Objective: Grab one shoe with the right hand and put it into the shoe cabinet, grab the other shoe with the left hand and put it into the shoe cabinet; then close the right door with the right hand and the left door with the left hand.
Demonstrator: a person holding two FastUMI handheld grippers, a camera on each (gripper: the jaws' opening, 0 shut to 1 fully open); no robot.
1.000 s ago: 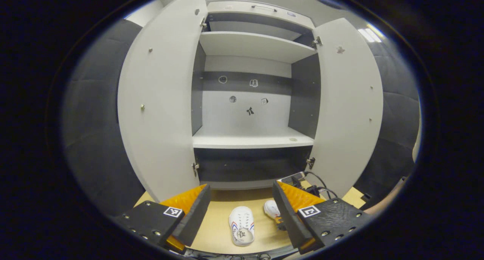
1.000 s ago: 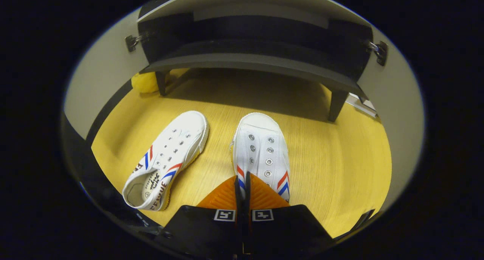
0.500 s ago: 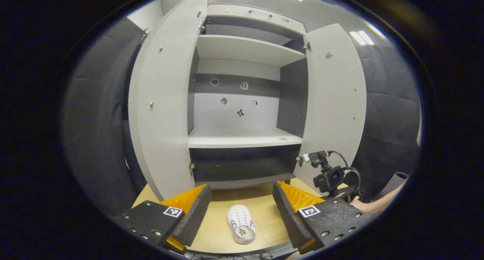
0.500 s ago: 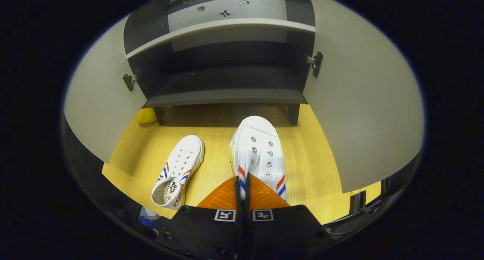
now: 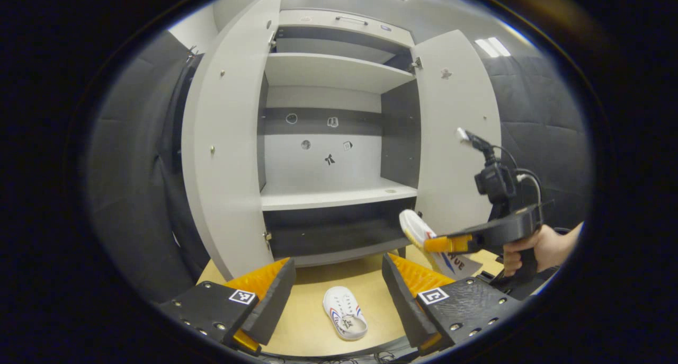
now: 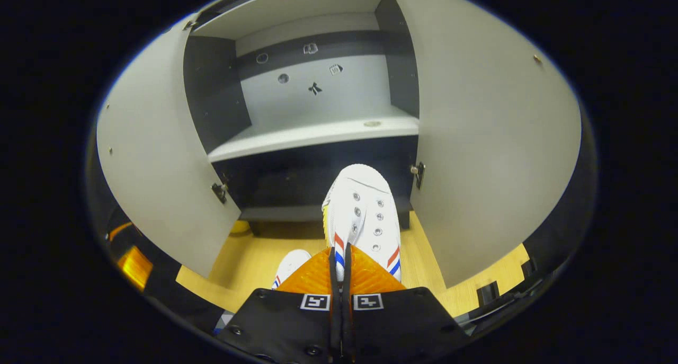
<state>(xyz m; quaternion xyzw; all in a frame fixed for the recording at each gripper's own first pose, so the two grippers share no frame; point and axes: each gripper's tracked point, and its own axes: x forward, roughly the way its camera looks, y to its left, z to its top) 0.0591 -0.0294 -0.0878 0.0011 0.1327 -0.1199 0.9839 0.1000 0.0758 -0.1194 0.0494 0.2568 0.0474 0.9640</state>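
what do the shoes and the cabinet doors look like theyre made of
Held shoe: looks like white woven canvas, matte, with metal eyelets and a likely rubber toe cap. It is clamped in the right gripper. The shoe on the floor looks the same.
Cabinet doors: smooth matte light grey panels, probably laminated board, flat and grainless, with small metal hinges.

Light falls from ceiling panels [image 5: 490, 46] above the shoe cabinet [image 5: 339, 141], leaving its pale shelves evenly bright while the bottom compartment below them sits in deep shadow. Both views are sharp at the centre, but the fisheye bows the cabinet's open doors outward and softens detail toward the rim. The wooden floor [image 6: 249, 258] under the cabinet is warm and free of glare.
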